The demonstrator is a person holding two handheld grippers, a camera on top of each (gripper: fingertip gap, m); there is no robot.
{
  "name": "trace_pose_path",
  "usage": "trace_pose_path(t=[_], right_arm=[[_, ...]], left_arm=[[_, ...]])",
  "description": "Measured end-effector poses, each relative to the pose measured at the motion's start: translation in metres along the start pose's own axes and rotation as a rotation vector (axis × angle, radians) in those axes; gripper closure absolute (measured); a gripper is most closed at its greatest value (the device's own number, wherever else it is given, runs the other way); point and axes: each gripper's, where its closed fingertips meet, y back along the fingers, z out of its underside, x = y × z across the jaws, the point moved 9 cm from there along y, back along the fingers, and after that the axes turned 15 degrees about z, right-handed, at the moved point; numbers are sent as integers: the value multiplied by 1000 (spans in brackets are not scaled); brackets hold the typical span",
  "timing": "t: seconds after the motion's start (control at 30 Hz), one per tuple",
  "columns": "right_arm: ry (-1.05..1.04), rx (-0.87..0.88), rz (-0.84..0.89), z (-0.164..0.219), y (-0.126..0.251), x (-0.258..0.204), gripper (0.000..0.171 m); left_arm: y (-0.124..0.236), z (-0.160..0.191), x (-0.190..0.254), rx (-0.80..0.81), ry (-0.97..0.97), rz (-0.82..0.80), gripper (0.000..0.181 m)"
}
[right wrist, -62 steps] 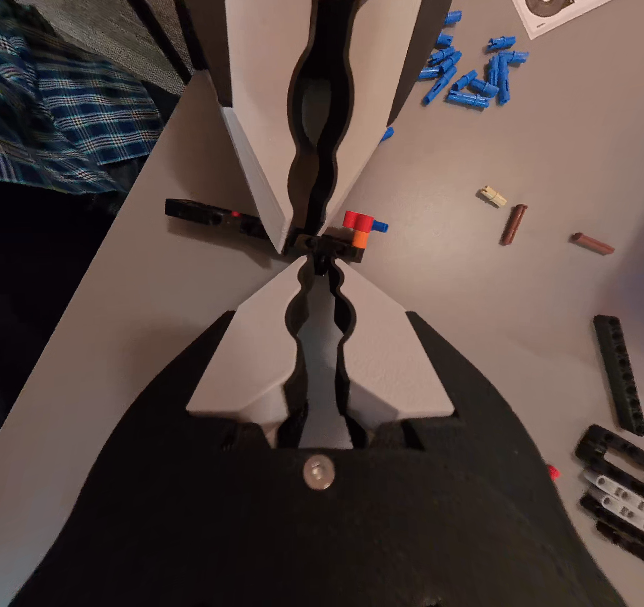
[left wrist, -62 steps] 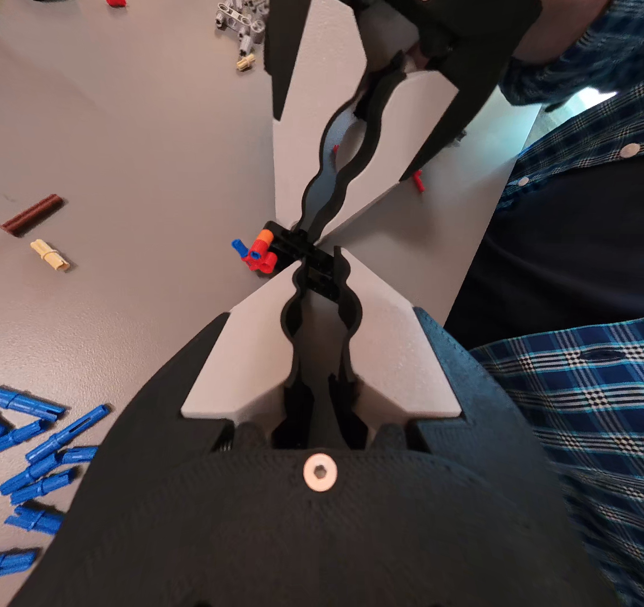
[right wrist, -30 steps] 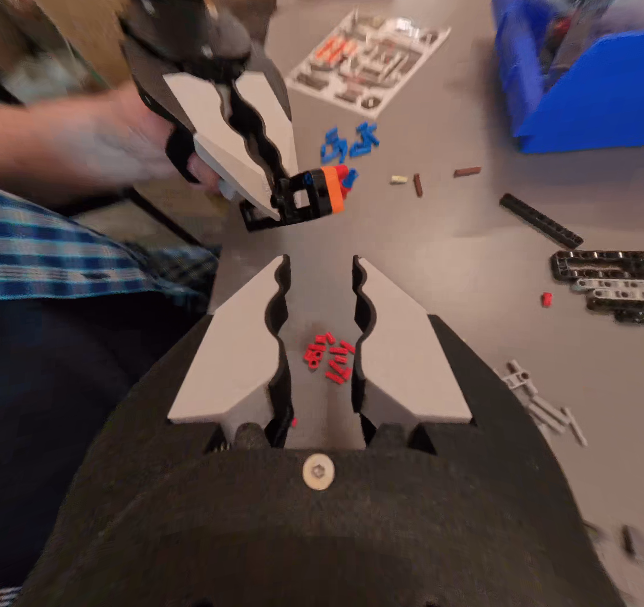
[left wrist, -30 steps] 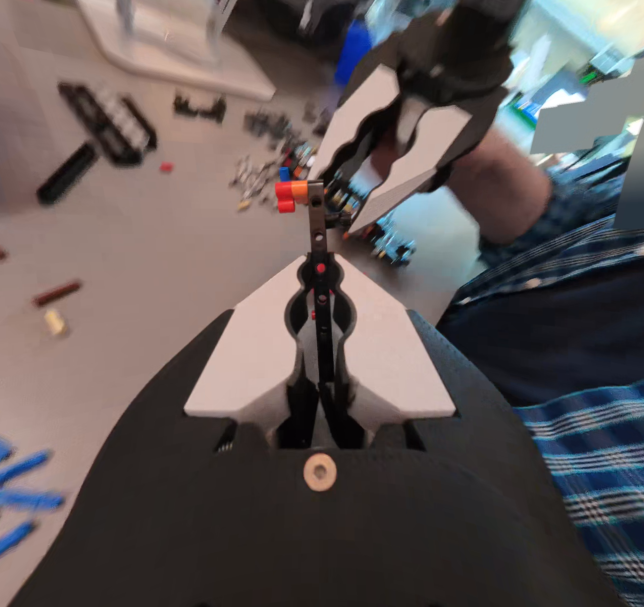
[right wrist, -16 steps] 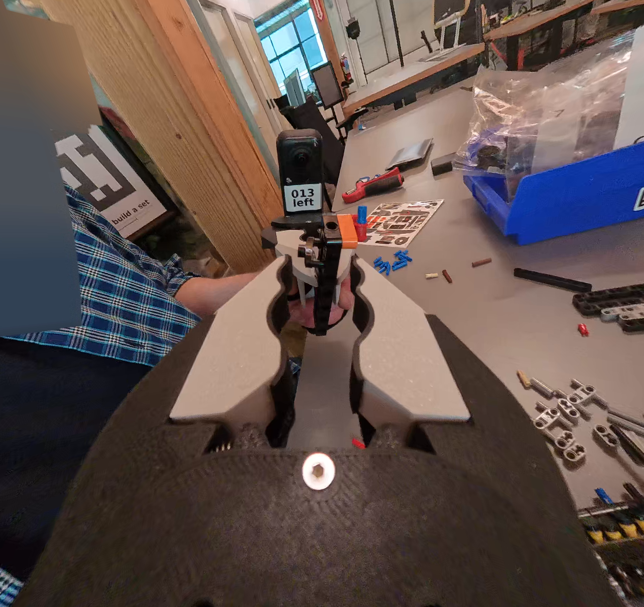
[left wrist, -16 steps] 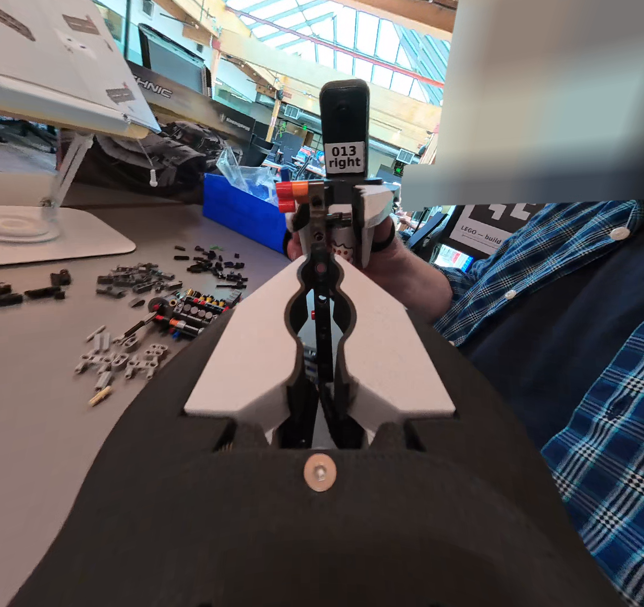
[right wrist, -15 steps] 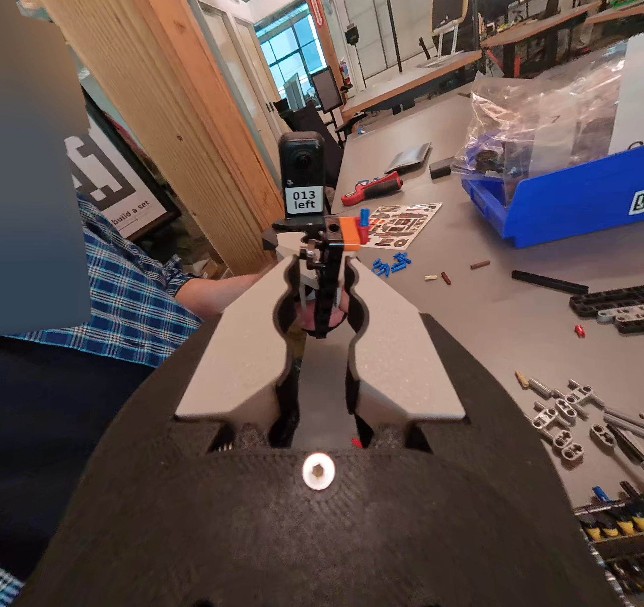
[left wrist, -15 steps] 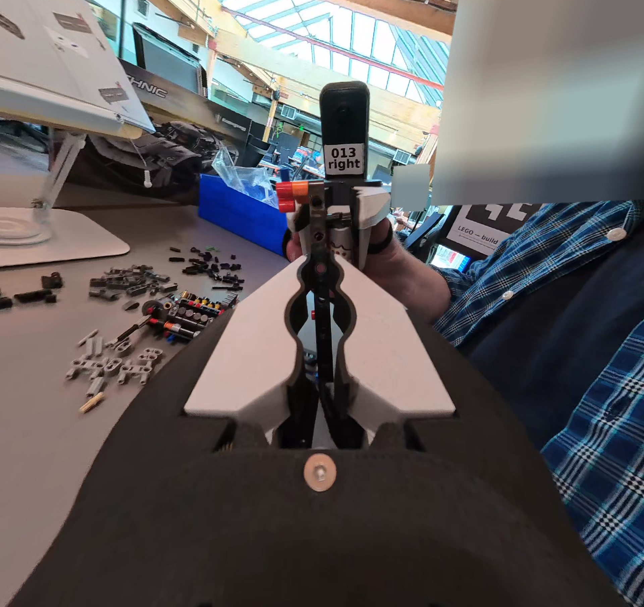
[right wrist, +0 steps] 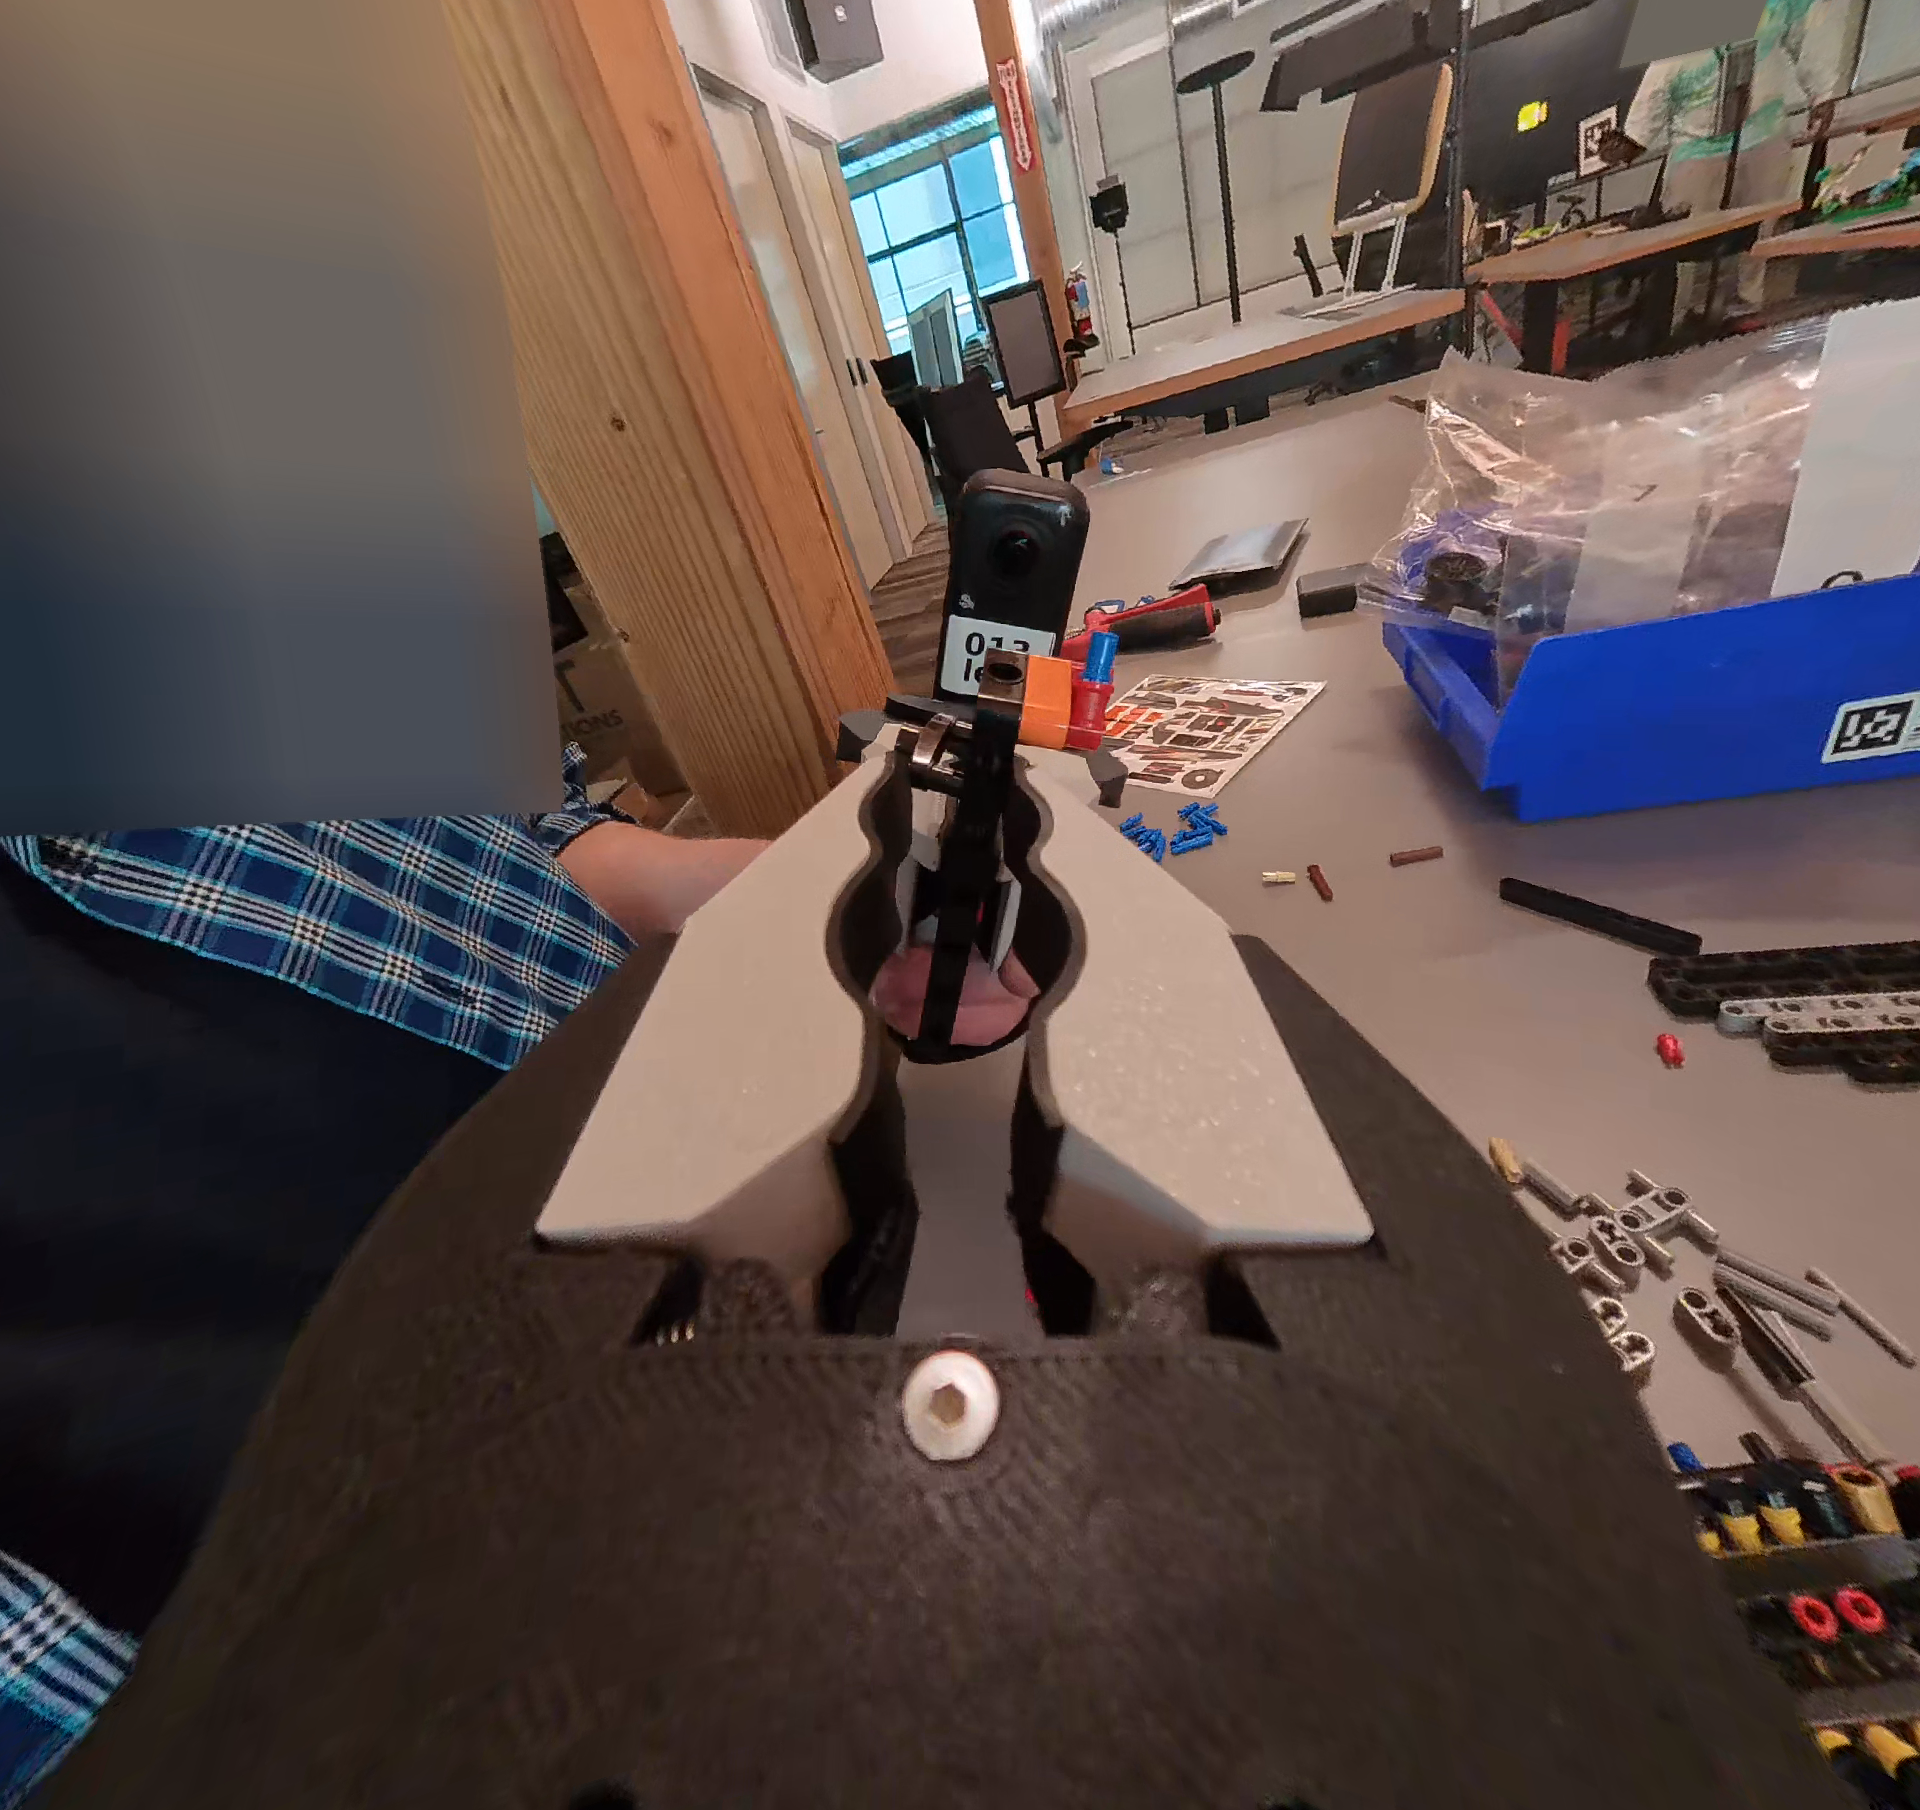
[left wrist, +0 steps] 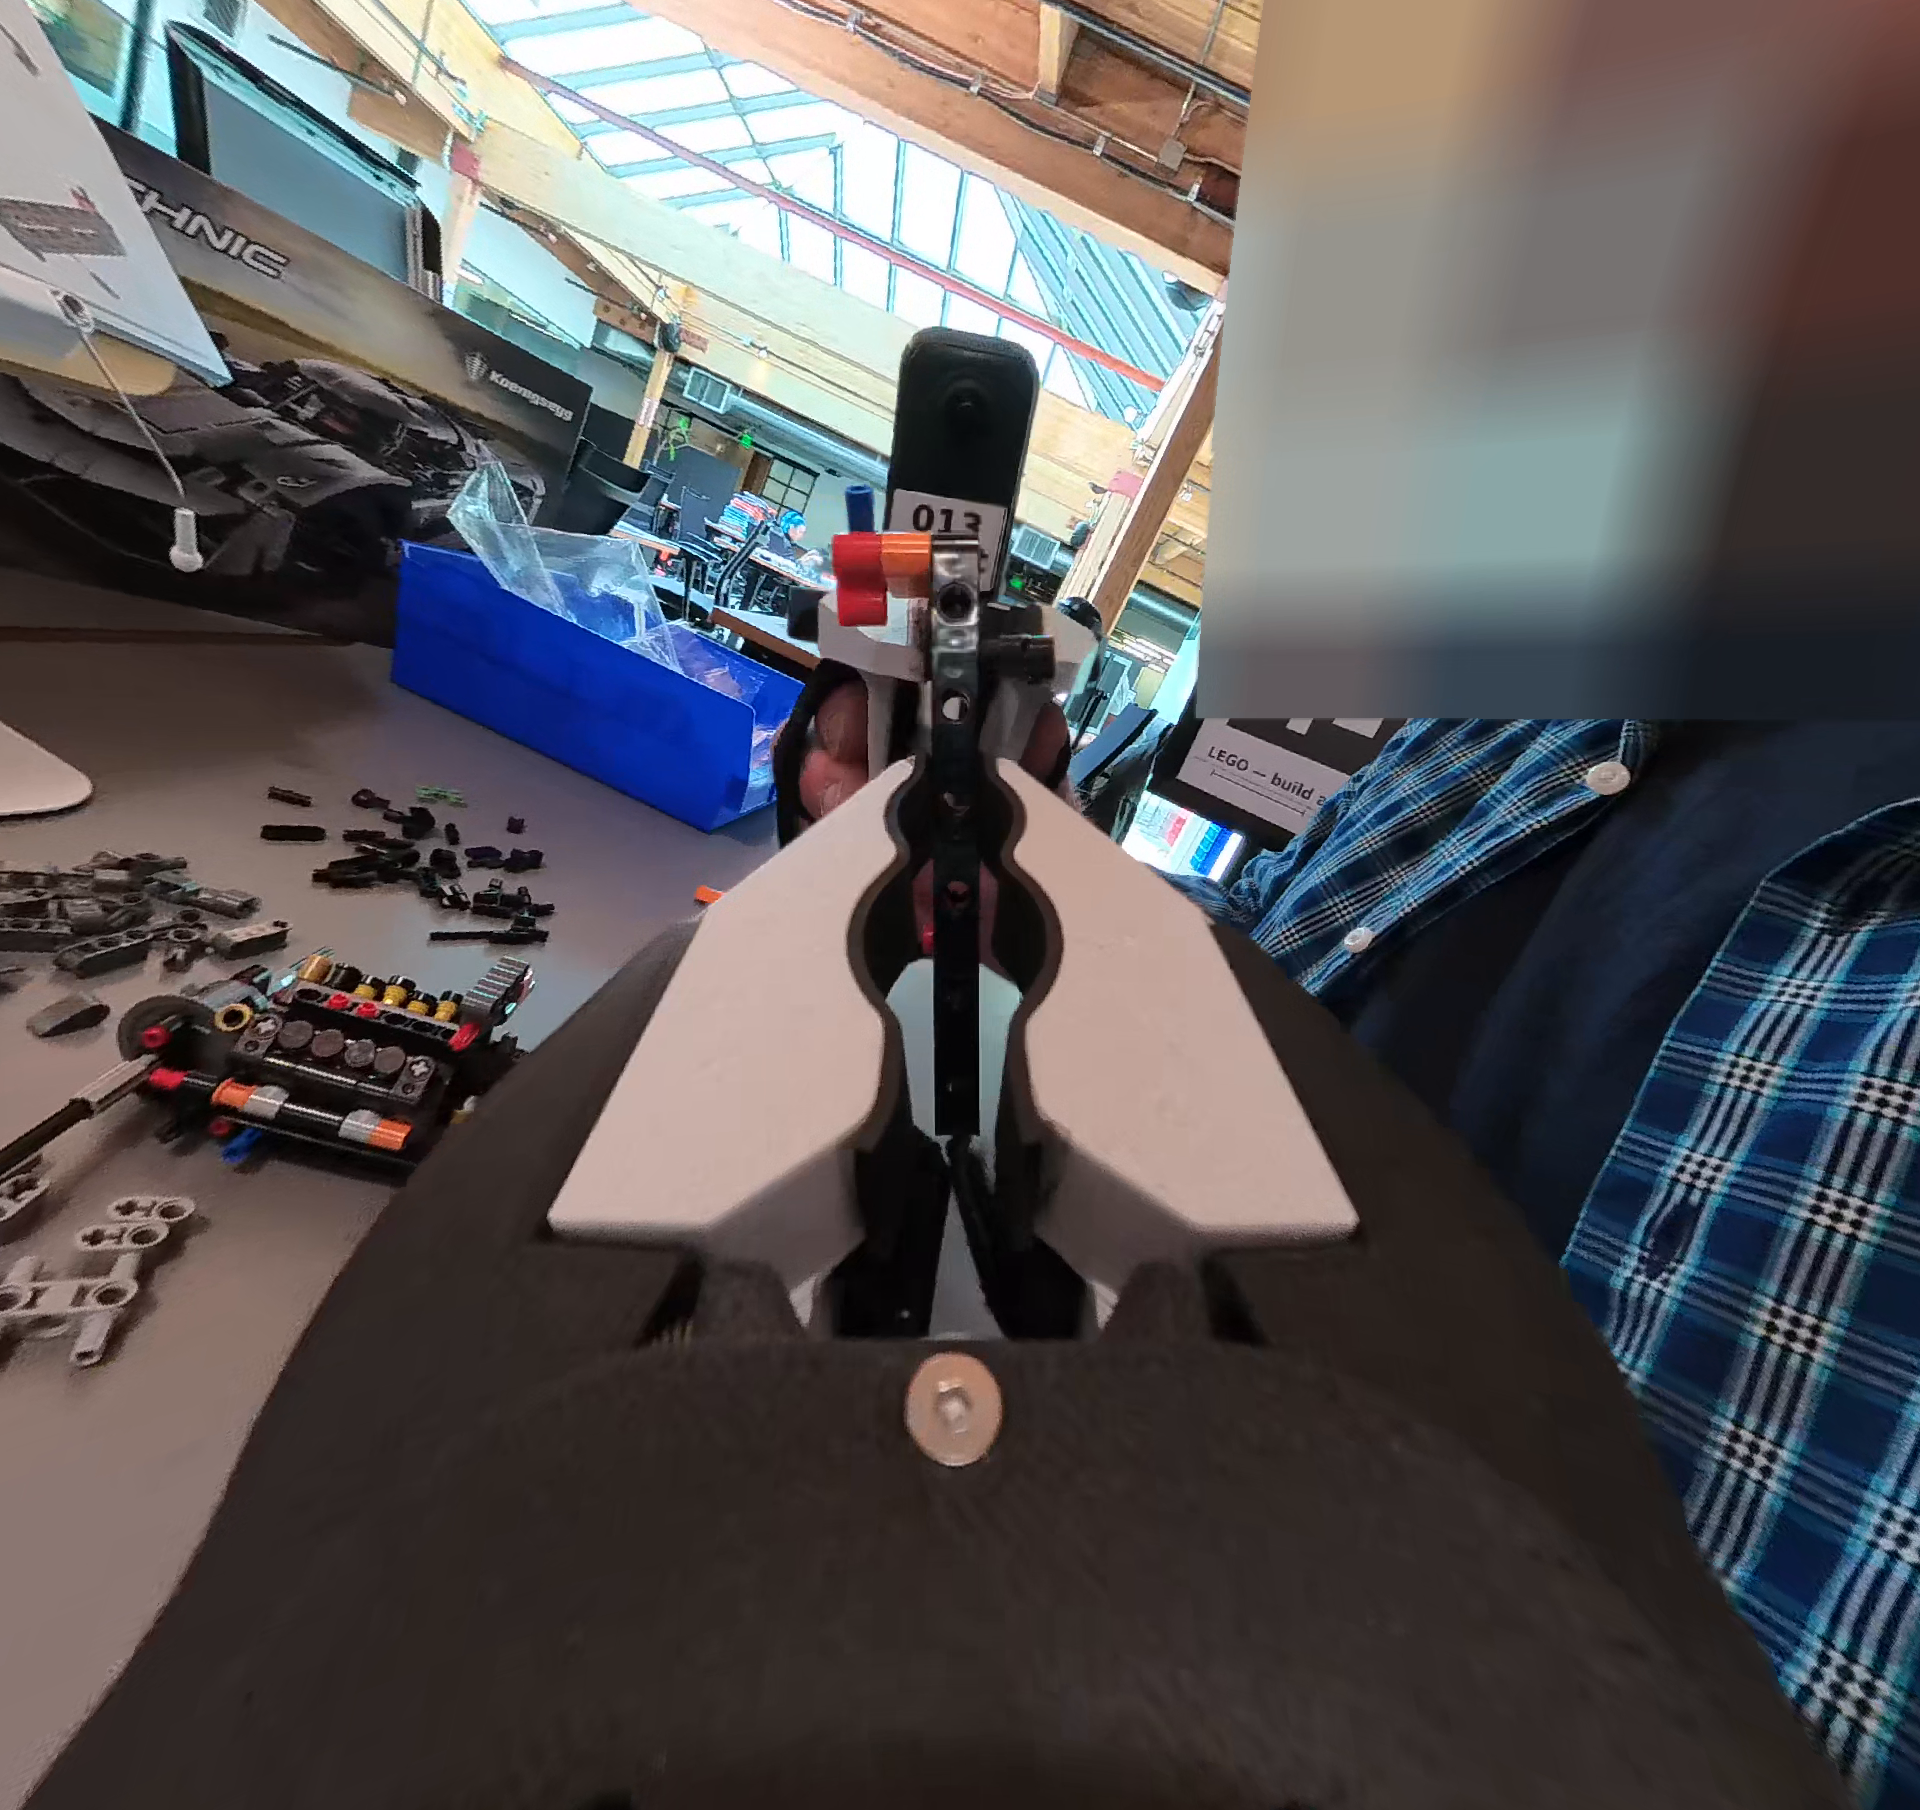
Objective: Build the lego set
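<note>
My left gripper (left wrist: 956, 784) is shut on a thin black beam assembly (left wrist: 956, 929) and holds it upright above the table edge. The assembly's top carries an orange piece (left wrist: 904, 555), a red connector (left wrist: 860, 578) and a blue pin (left wrist: 857, 505). My right gripper (right wrist: 956, 778) faces the left one head-on. Its jaws are narrowly apart, one on each side of the same assembly (right wrist: 971, 856), and I see no firm contact. The orange piece (right wrist: 1044, 695) sticks up above its fingertips. The right gripper also shows behind the beam in the left wrist view (left wrist: 961, 643).
A part-built engine block (left wrist: 343, 1043) and loose grey and black parts (left wrist: 416, 856) lie on the grey table. A blue bin (right wrist: 1662, 711), a sticker sheet (right wrist: 1195, 721), black beams (right wrist: 1787, 981) and grey connectors (right wrist: 1662, 1261) lie to the right. A person in a plaid shirt (left wrist: 1766, 1137) sits close. The grippers are tip to tip, or close to it.
Both grippers tilted up from looking down at the table to level, facing each other. The right gripper moved in around the assembly and its jaws narrowed.
</note>
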Motion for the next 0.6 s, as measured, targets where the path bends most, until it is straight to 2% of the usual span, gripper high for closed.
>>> trace_pose_path(t=[0.6], right_arm=[[24,11,-33,-2,3,0,156]], left_arm=[[-5,4,-4,57,34,59,175]])
